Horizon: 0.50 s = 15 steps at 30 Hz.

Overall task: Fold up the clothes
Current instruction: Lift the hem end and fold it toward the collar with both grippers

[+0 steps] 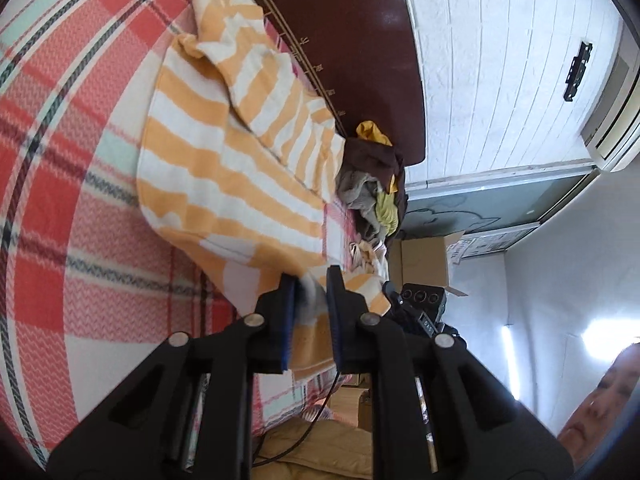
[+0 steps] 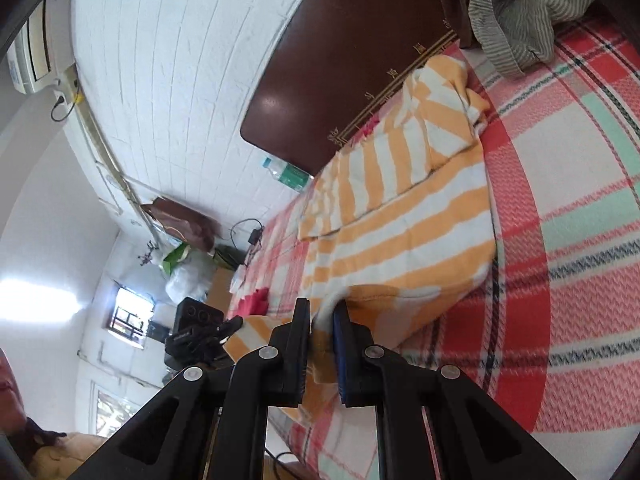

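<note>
Here, striped garment (image 1: 224, 168) hem — pinched, half-hidden — in both grippers' blurred jaws.

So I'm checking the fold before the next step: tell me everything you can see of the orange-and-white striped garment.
The orange-and-white striped garment is a soft knit with broad stripes, lying mostly flat on the plaid bed cover near the dark headboard. Its sleeves are folded in over the body. The near hem is pinched at two spots, by the left hand-held gripper and the right hand-held gripper, and looks slightly lifted. A clothes pile sits at its far corner.
</note>
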### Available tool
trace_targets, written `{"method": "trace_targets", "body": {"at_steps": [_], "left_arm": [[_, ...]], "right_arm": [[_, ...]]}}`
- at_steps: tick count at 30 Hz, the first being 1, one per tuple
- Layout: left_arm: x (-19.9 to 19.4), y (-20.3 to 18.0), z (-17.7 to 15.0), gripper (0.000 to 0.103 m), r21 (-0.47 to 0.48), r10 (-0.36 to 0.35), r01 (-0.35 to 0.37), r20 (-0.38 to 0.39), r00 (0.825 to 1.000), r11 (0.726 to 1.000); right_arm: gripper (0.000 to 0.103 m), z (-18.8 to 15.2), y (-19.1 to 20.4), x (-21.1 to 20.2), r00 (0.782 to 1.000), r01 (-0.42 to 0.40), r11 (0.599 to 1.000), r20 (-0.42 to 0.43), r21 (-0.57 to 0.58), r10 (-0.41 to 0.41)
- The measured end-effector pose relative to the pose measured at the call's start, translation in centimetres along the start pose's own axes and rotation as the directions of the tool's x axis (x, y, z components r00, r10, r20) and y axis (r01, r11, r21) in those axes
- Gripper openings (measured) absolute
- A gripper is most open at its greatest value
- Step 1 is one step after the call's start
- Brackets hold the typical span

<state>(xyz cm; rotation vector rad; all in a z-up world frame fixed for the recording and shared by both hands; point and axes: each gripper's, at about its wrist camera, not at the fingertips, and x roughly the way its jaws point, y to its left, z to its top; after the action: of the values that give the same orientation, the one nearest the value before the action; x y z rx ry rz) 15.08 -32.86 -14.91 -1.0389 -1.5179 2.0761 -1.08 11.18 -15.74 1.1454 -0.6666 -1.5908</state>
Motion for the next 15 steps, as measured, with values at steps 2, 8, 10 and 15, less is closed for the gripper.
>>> {"method": "trace_targets", "body": {"at_steps": [2,8,10,15], "left_arm": [[0.3,-0.8,1.1,0.017,0.019,-0.010,0.011,-0.003,1.000,1.000],[1.1,-1.7,4.5,0.017,0.027,-0.006,0.006,-0.005,1.000,1.000],[0.9,-1.9,6.0,0.017,0.019,-0.007,0.007,0.027,1.000,1.000],[0.0,-2.8,9.6,0.017,0.037,-0.013,0.010,0.090,0.996,0.999]], "right_arm": [[0.010,1.5,0.5,0.0,0.999,-0.028,1.000,0.023,-0.002,0.028],[0.010,5.6,1.5,0.6,0.996,-0.055,0.998,0.073,-0.007,0.056],[0.010,7.2,1.3,1.0,0.993,-0.070,0.998,0.097,0.009,0.068],[0.010,11.0,0.7,2.0,0.990,-0.073,0.996,0.127,0.045,0.066]]}}
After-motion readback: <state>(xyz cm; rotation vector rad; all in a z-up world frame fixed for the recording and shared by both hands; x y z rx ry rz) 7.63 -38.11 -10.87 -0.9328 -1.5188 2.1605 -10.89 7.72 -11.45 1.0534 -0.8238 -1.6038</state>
